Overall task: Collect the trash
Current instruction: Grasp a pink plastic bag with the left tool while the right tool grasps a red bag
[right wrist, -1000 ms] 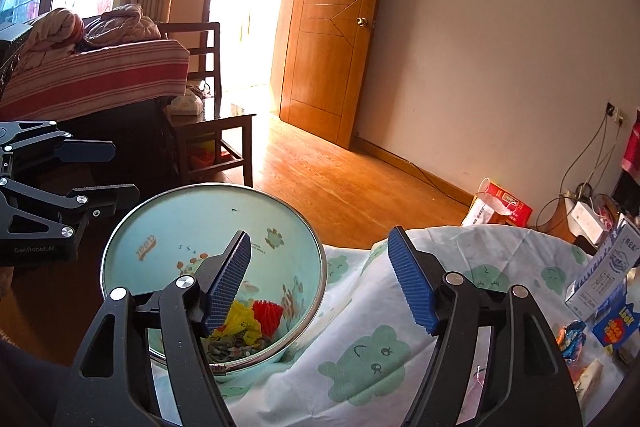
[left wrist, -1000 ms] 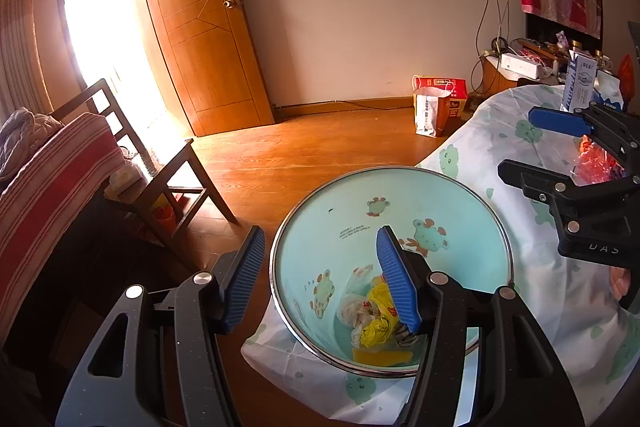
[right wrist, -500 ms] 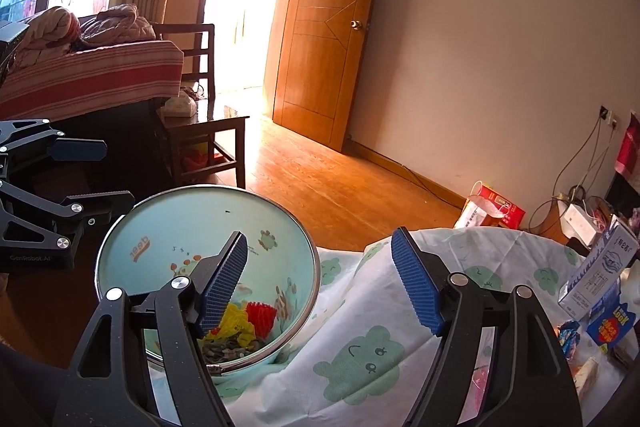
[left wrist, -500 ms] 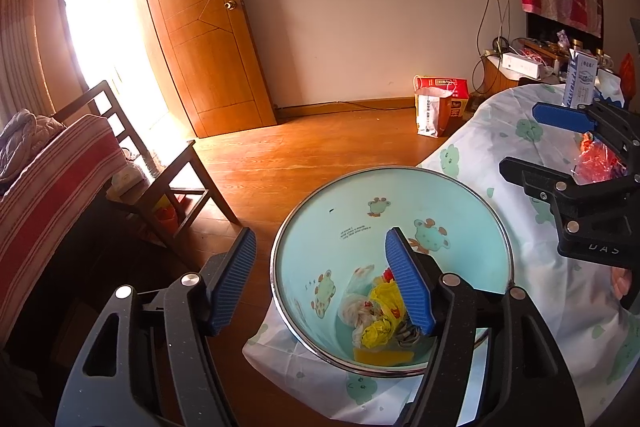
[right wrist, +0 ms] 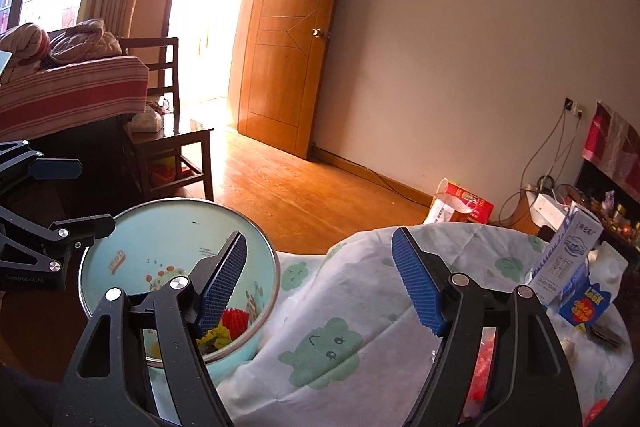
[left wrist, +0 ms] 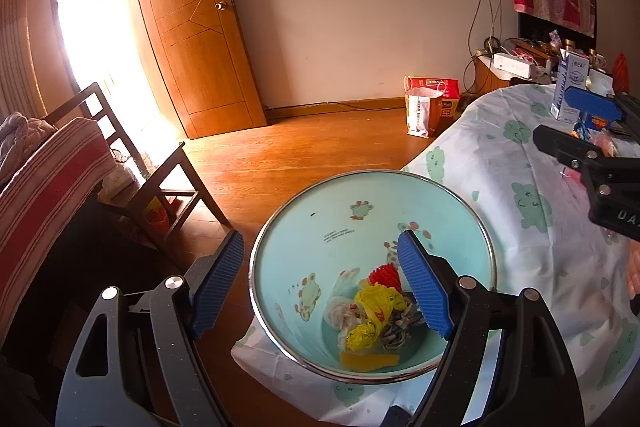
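Note:
A pale blue bin with a chrome rim stands at the table's edge; yellow wrappers, a red piece and white plastic lie at its bottom. My left gripper hovers over the bin's near rim, its jaws opening with nothing between them. My right gripper is open and empty above the tablecloth, just right of the bin. It also shows in the left wrist view as the right gripper. A red wrapper lies on the cloth under its right finger.
A milk carton and a small blue packet stand on the table at the right. A wooden chair and a striped bed are left of the bin. Paper bags sit on the floor by the wall.
My left gripper's jaws have spread wider over the bin, uncovering the red piece inside. My right gripper has swung right, away from the bin and over the table.

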`<state>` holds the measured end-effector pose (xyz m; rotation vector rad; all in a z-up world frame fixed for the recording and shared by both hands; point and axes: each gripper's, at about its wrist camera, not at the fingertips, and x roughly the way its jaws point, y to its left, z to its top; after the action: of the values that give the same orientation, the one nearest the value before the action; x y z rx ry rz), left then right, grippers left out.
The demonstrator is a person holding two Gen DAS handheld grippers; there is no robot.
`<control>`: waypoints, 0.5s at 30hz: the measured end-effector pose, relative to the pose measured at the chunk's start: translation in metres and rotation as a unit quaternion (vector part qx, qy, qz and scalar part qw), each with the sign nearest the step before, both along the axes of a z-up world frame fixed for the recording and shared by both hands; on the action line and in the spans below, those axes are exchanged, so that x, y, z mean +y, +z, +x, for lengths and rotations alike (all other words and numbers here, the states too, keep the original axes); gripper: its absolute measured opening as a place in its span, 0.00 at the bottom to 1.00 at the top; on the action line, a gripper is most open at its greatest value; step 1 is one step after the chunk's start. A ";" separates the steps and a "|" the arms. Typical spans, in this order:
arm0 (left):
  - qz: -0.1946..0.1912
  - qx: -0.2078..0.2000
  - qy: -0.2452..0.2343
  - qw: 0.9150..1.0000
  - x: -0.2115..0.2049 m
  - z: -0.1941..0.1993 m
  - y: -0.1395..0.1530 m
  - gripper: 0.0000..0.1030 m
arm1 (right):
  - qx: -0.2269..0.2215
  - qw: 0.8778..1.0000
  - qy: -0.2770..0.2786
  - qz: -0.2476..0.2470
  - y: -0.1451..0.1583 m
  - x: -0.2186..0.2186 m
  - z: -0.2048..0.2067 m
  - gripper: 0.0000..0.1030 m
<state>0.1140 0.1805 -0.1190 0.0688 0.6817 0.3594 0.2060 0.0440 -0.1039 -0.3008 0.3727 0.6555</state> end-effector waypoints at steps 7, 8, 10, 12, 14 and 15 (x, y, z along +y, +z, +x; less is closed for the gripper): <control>-0.012 -0.001 -0.080 0.997 -0.067 0.027 -0.003 0.76 | 0.011 0.990 -0.143 0.008 0.012 -0.099 -0.010 0.79; -0.012 -0.001 -0.094 0.996 -0.080 0.031 -0.004 0.76 | 0.017 0.986 -0.167 0.008 0.011 -0.114 -0.011 0.79; -0.011 0.000 -0.121 0.993 -0.108 0.039 -0.005 0.76 | 0.030 0.974 -0.224 0.011 0.006 -0.149 -0.014 0.80; -0.008 0.000 -0.147 0.989 -0.135 0.047 -0.006 0.77 | 0.041 0.963 -0.267 0.015 0.000 -0.182 -0.017 0.81; -0.009 0.001 -0.170 0.985 -0.159 0.053 -0.007 0.78 | 0.050 0.949 -0.310 0.021 -0.007 -0.217 -0.022 0.81; -0.008 0.000 -0.181 0.984 -0.170 0.056 -0.007 0.78 | 0.054 0.945 -0.321 0.023 -0.010 -0.232 -0.021 0.81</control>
<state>0.1698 0.0107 -0.1263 0.1743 0.6579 0.0048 0.1848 -0.1876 -0.1142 -0.0840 0.5280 0.0387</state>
